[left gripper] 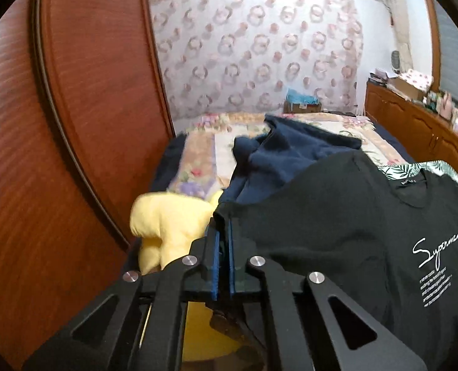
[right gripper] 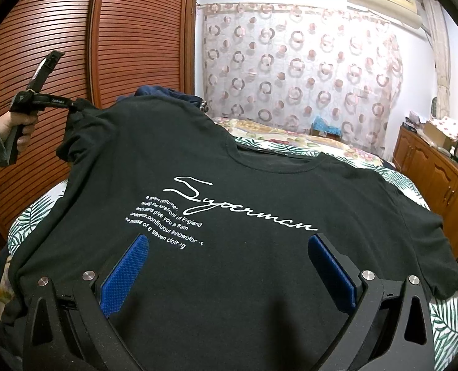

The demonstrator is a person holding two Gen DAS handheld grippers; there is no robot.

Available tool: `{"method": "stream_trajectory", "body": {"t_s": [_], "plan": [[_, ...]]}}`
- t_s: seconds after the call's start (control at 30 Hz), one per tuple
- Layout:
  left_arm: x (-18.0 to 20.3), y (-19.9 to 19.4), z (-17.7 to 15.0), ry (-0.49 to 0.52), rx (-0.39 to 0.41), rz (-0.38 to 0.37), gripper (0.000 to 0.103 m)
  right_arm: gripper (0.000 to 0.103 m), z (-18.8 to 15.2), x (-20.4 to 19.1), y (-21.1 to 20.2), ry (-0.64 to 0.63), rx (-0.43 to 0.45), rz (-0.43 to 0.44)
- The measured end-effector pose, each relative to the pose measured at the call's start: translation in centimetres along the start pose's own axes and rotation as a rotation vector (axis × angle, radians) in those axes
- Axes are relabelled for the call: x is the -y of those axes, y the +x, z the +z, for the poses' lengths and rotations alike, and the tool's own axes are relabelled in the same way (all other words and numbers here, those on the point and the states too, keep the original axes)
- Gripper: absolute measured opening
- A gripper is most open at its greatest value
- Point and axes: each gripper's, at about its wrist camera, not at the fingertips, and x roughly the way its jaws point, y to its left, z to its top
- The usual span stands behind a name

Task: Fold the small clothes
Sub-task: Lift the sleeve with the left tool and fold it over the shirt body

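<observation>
On my left claw (left gripper: 224, 241) the two blue pads are pressed nearly together with the edge of the black T-shirt (left gripper: 337, 232) pinched between them, so I read it as clamped on the fabric at the sleeve end. From the right wrist view I can see that same left claw (right gripper: 77, 105) out at the far left, lifted above the bed, with the person's hand (right gripper: 21, 130) wrapped round its handle and the sleeve bunched up at its tip.

My right claw (right gripper: 229, 266) stands wide, its blue pads (right gripper: 125, 273) well apart on either side of the shirt's lower chest, holding nothing. Whether the pads touch the cloth I cannot tell from this angle.

The black T-shirt (right gripper: 229, 185) lies front up across the bed, collar away from me, white script lettering and small lines of text across the chest. Its right sleeve lies flat on the leaf-print sheet (right gripper: 445, 315); the left sleeve is raised by the claw.

Beyond the shirt in the left view there is a navy garment (left gripper: 278, 157) heaped on the floral bedcover (left gripper: 204, 154), and a yellow garment (left gripper: 173, 222) just beside my left claw. A wooden wardrobe (left gripper: 74, 123) stands at the left, a patterned curtain (right gripper: 300, 71) behind the bed.
</observation>
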Motion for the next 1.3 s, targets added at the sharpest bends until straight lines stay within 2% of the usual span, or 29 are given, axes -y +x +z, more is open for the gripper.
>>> {"method": "stream_trajectory", "body": {"t_s": [0.2, 0.47, 0.6, 0.87, 0.93, 1.03, 1.13, 1.3], "plan": [[2.4, -3.7, 2.0, 0.047, 0.081, -0.027, 0.005, 0.103, 0.0, 0.1, 0.0, -0.002, -0.002, 0.002], [10.4, -7.9, 5.4, 0.161, 0.144, -0.171, 0.005, 0.103, -0.1, 0.4, 0.1, 0.005, -0.002, 0.004], [13.5, -7.8, 6.6, 0.241, 0.151, -0.153, 0.005, 0.103, -0.2, 0.6, 0.1, 0.008, -0.004, 0.006], [11.5, -7.2, 6.7, 0.219, 0.124, -0.035, 0.005, 0.103, -0.2, 0.6, 0.0, 0.002, -0.001, 0.007], [10.8, -7.3, 6.5, 0.217, 0.122, -0.026, 0.005, 0.103, -0.3, 0.6, 0.1, 0.003, -0.001, 0.008], [9.8, -7.2, 6.1, 0.203, 0.101, -0.065, 0.005, 0.103, -0.3, 0.6, 0.1, 0.003, -0.002, 0.007], [10.5, -7.1, 6.3, 0.182, 0.092, -0.110, 0.005, 0.103, -0.3, 0.7, 0.0, 0.005, -0.002, 0.006], [14.0, -7.6, 7.8, 0.190, 0.100, -0.186, 0.005, 0.103, -0.4, 0.7, 0.0, 0.012, 0.000, 0.006]]}}
